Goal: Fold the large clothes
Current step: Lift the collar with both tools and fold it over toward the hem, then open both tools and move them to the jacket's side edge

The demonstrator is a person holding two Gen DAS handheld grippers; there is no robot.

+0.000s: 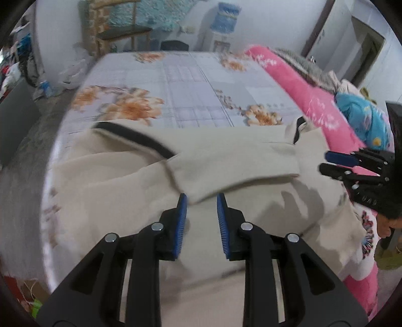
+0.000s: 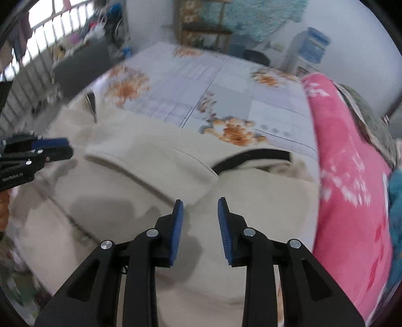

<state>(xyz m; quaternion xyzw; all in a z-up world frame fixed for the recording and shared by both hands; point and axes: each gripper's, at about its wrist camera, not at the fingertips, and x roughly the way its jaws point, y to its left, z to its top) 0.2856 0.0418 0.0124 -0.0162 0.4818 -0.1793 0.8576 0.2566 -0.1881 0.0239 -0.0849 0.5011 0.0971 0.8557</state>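
A large cream garment (image 1: 105, 191) with black trim (image 1: 135, 137) lies spread on the flowered bed sheet (image 1: 191, 83). One sleeve (image 1: 238, 161) is folded across its body. My left gripper (image 1: 202, 196) hovers just above the sleeve's near edge, open, with no cloth between its blue pads. In the right wrist view the same garment (image 2: 140, 181) fills the foreground, and my right gripper (image 2: 200, 200) stands open over it, gripping nothing. Each gripper shows in the other's view: the right gripper (image 1: 326, 162) at the garment's right side, the left gripper (image 2: 67, 147) at its left side.
A rolled pink blanket (image 1: 301, 88) runs along the bed's right side, with a blue bundle (image 1: 364, 120) behind it. Beyond the bed stand a wooden chair (image 1: 120, 32) and a water dispenser (image 1: 223, 22). A dark box (image 2: 80, 68) sits by the left bed edge.
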